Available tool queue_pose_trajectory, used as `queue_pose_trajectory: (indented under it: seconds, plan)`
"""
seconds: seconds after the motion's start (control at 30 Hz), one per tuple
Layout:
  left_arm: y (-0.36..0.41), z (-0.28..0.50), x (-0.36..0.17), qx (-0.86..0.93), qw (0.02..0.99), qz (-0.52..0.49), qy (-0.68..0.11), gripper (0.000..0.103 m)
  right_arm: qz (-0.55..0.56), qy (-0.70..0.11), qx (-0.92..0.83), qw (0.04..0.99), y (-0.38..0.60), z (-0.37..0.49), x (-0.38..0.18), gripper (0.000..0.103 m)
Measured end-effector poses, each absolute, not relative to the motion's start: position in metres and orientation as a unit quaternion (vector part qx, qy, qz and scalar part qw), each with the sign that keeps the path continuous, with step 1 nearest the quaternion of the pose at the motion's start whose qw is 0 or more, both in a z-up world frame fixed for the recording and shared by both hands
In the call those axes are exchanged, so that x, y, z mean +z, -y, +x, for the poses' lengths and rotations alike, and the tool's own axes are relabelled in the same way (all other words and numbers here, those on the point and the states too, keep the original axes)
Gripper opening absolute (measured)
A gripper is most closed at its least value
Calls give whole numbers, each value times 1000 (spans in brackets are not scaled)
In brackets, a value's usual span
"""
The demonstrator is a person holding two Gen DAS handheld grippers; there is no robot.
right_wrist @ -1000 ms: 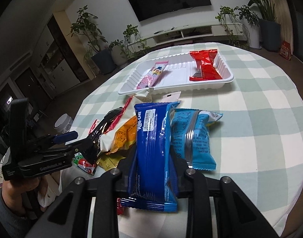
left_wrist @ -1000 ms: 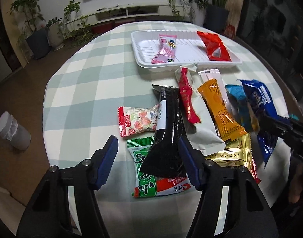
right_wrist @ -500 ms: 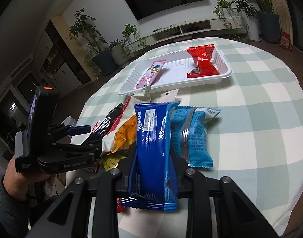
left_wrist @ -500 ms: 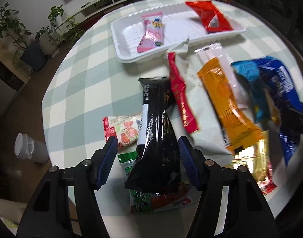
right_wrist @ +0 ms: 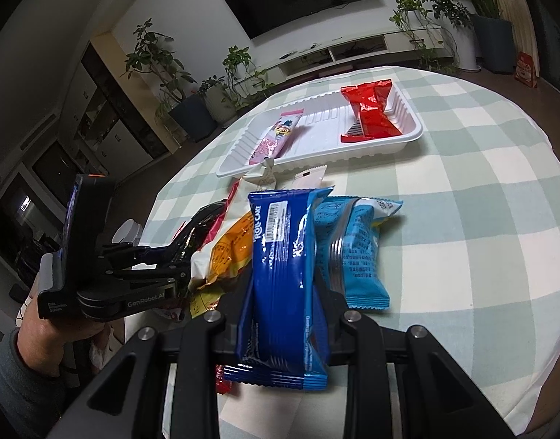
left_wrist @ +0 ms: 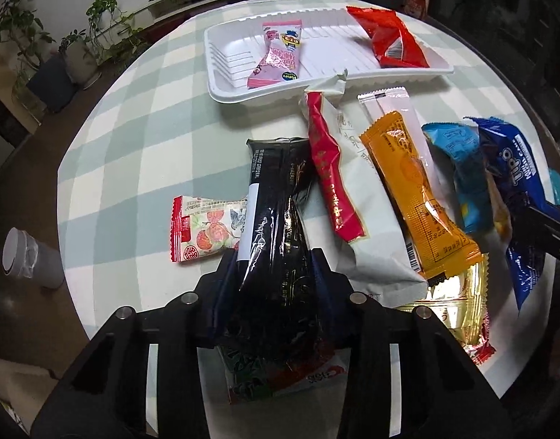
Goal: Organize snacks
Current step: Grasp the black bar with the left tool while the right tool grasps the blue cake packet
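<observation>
risk entry, snack sorting. left tongs were recorded closing on the near end of a black packet, the pads already pressed against its sides; the far end of the packet was laid on the table, partly over a strawberry-print packet and a green-and-red packet beneath. right tongs were noted clamped narrow on a dark blue roll-cake packet, held upright above a light blue packet. a white tray was logged at the far side of the table, with a pink packet and a red packet already inside, and free floor between them.

hazards judged:
- glossy film on the black packet: a slip from the pads could be expected if it were lifted by one end only.
- the packets under and beside it could be dragged or flicked off the near table edge as it was raised.
- a white packet with a red stripe and an orange packet were lying close beside; these could be snagged.
- the two tongs were seen near each other; a collision could be caused if both were carried to the tray together.
- contents could be crushed by too tight a grip.
</observation>
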State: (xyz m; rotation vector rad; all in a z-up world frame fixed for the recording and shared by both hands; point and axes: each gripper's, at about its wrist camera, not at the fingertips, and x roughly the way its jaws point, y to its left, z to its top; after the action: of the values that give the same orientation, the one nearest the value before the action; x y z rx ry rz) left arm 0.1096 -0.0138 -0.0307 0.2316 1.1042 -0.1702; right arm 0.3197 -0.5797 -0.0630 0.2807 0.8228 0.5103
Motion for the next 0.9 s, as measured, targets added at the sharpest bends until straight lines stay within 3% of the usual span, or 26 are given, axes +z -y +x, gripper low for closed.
queue_pose_trajectory:
  seconds: [0.9]
  plan:
    - [-15,74,-7,-103,862,8,-497,31,146,-389,236,878,587,321,-62,31]
